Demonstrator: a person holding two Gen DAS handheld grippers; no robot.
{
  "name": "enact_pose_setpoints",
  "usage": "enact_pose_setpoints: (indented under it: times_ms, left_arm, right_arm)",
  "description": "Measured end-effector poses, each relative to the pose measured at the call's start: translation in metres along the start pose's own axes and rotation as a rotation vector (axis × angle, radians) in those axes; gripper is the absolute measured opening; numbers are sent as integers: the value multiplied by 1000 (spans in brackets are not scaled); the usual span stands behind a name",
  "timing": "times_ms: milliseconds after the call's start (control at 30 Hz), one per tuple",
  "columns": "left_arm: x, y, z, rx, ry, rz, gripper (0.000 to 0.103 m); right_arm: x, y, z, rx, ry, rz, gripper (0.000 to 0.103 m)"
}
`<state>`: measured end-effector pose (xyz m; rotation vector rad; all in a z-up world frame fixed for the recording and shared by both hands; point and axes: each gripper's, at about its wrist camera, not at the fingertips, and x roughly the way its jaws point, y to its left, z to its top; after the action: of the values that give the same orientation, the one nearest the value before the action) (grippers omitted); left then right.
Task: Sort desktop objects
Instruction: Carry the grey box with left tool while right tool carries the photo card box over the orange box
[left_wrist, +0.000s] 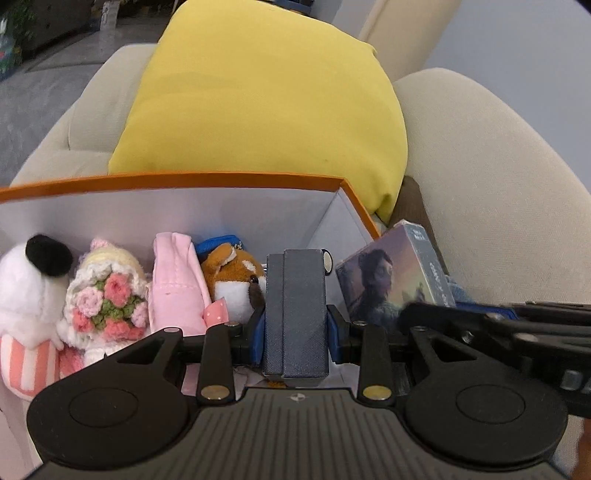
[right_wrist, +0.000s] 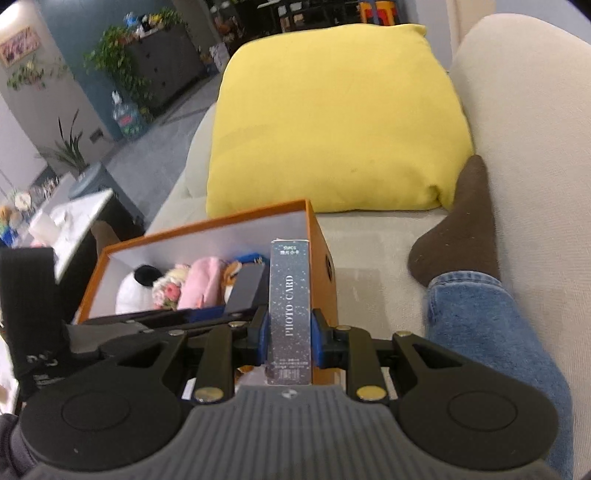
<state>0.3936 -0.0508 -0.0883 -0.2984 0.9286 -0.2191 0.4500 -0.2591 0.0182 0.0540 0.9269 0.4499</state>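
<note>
My left gripper (left_wrist: 295, 325) is shut on a dark blue textured case (left_wrist: 295, 306), held upright over the right end of an orange-rimmed box (left_wrist: 177, 181) with white inner walls. My right gripper (right_wrist: 290, 332) is shut on a photo card box (right_wrist: 290, 306), held upright at the box's right wall (right_wrist: 321, 258); the card box also shows in the left wrist view (left_wrist: 391, 277). Inside the box lie a white plush with a black ear (left_wrist: 33, 291), a crocheted flower doll (left_wrist: 107, 299), a pink cloth item (left_wrist: 177, 284) and a fox plush (left_wrist: 236, 280).
The box sits on a beige sofa (right_wrist: 369, 266). A yellow cushion (left_wrist: 266, 96) lies behind it. A leg in jeans (right_wrist: 491, 332) with a brown sock (right_wrist: 461, 229) rests to the right. A side table (right_wrist: 74, 221) stands at the left.
</note>
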Motion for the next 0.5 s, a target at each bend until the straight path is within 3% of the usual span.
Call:
enact_pose_setpoints:
  times_ms: [267,500]
  left_arm:
    - [3,11,4,-80,-43,-43,37]
    - [0,18,5,-118,-35,-61,37]
  right_arm:
    - [16,10,16,-91,0,-58,24]
    - [23,8,17,-69,29,-68,28]
